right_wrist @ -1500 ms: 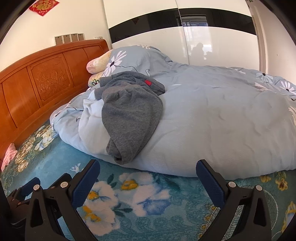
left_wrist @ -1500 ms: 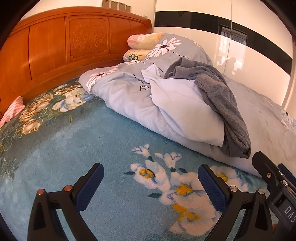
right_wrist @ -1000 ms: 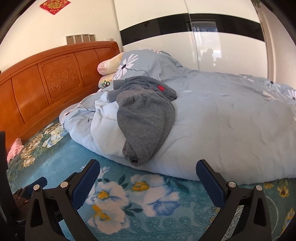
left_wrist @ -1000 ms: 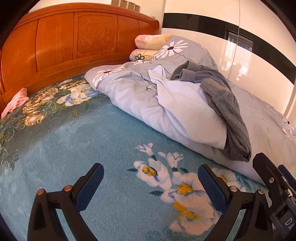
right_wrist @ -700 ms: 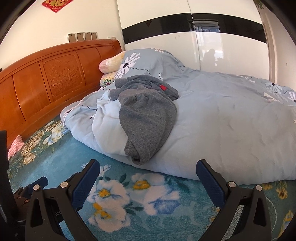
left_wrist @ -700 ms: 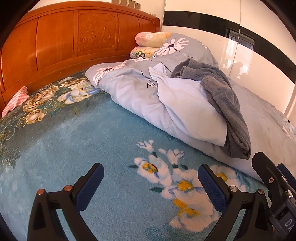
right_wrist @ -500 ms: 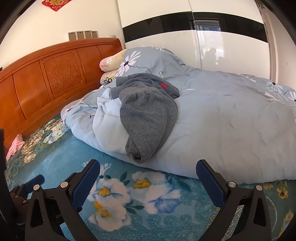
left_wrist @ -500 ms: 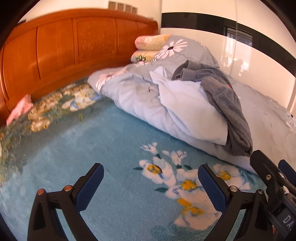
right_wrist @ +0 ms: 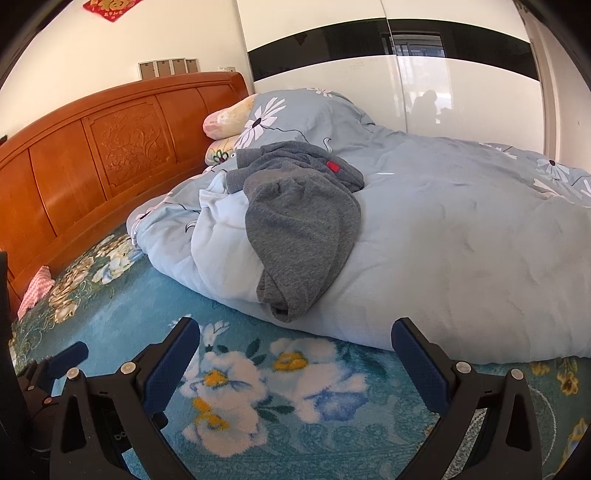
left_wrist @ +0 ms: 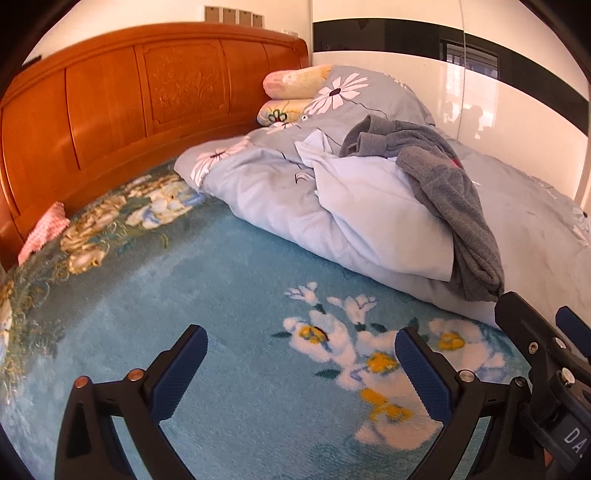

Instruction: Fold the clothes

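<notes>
Bedroom, daylight: teal floral bedspread (left_wrist: 207, 280) underfoot of both tools, carved wooden headboard (left_wrist: 122, 103) behind.

Grey sweater (right_wrist: 303, 225) lying crumpled over the folded-back edge of a pale blue duvet (right_wrist: 461, 266), red tag (right_wrist: 332, 167) showing near the collar. Draped down the duvet's front slope, lower hem ending just above the bedspread. Seen from the right wrist, straight ahead of the fingers and between them, slightly nearer the left-hand finger; well apart from both tips. Seen from the left wrist, sweater (left_wrist: 454, 206) ahead and beyond the right-hand finger, off to that side.

Right gripper (right_wrist: 295, 341) hovering low over the bedspread, blue-padded fingers (right_wrist: 170, 365) spread wide, nothing between them, white and blue printed blossoms below the gap. Left gripper (left_wrist: 301, 349) likewise spread wide and empty, padded fingers (left_wrist: 424, 373) above white and yellow printed flowers. Right gripper's black frame (left_wrist: 546, 354) visible at the far right of the left wrist view, beside the left tool; part of the left tool likewise at the lower left edge of the right wrist view.

Farther out: two floral pillows (right_wrist: 229, 129) stacked against the headboard beyond the sweater, partly under the duvet. Pink checked cloth (left_wrist: 44, 230) at the headboard's foot, far off past the left-hand fingers. Glossy white wardrobe (right_wrist: 443, 85) with a black band behind the bed. Row of wall switches (right_wrist: 168, 67) above the headboard; red paper decoration (right_wrist: 110, 4) at the top edge of the wall.
</notes>
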